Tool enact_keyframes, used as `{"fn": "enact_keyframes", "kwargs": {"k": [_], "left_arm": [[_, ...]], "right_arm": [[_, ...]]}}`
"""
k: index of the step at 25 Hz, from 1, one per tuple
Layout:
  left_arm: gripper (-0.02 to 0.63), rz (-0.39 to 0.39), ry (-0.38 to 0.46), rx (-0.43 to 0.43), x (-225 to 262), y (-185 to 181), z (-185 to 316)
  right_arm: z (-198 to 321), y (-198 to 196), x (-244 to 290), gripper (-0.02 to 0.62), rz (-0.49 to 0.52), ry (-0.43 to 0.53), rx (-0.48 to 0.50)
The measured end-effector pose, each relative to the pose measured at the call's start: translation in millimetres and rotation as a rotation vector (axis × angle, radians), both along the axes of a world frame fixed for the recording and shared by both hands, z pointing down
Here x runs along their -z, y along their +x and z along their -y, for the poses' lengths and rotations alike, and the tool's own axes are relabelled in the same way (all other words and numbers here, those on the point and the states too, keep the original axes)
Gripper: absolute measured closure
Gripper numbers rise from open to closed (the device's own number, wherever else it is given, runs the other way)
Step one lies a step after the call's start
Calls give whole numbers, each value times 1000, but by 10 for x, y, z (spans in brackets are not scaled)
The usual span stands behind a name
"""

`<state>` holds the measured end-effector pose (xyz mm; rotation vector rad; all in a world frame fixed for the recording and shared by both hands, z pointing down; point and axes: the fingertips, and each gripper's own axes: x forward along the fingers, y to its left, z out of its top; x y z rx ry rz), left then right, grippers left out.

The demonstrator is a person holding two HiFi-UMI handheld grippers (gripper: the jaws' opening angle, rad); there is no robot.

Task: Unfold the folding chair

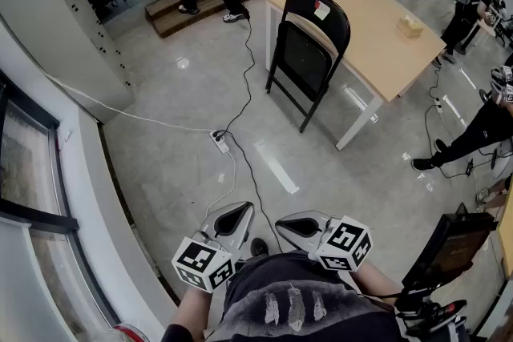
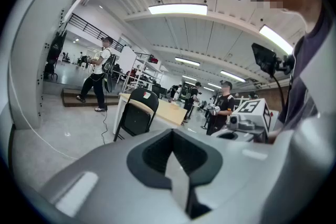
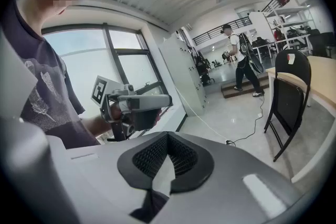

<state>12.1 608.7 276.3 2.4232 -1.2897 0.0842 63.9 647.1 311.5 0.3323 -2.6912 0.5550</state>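
1. Nearest the camera, at the bottom edge of the head view, is the person's dark shirt (image 1: 296, 304); just beyond it the left hand-held gripper (image 1: 234, 216) and the right hand-held gripper (image 1: 300, 224) sit side by side, close together, above the grey floor (image 1: 160, 164).
2. The left hand-held gripper (image 2: 176, 165) has its jaws pressed together with nothing between them; the right hand-held gripper (image 3: 165, 162) is closed the same way, also empty.
3. The black folding chair (image 1: 309, 52) stands on the floor well apart from both; it is against the worktop's (image 1: 377, 52) long near edge, close to its left corner; its seat looks flipped up against the back, so it is not yet unfolded; a white tag (image 1: 322, 10) sits on the backrest.
4. A small box (image 1: 409, 26) lies near the worktop's far right edge.
5. A white power strip (image 1: 220, 142) lies on the floor between the chair and the person; a black cable runs from it past the chair.
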Motion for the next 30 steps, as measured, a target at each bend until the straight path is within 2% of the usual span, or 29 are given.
{"fn": "enact_keyframes", "kwargs": {"k": [6,10,12,15,19,23,30], "left_arm": [[606,-70,5,7,-99,-385,120],[606,-85,-6,4,-106,-434,201],[606,-67,-19,11,-124,-440,287],[606,-24,-12,18,-88,-461,508],[606,-5,-17,59,-6,-458,780],[606,-6,-8,95,80,-250,1274],[606,46,-63,167,159,61,1892]], "right_arm": [[93,-428,30,594,-46,27,19],[117,-463,-51,594,-89,-8,13],[186,-440,-103,594,-119,-11,3],[369,-453,-85,594,-137,37,17],[650,-453,-71,594,-95,42,63],[1230,-192,10,594,-71,78,44],[1956,198,111,594,46,-8,47]]}}
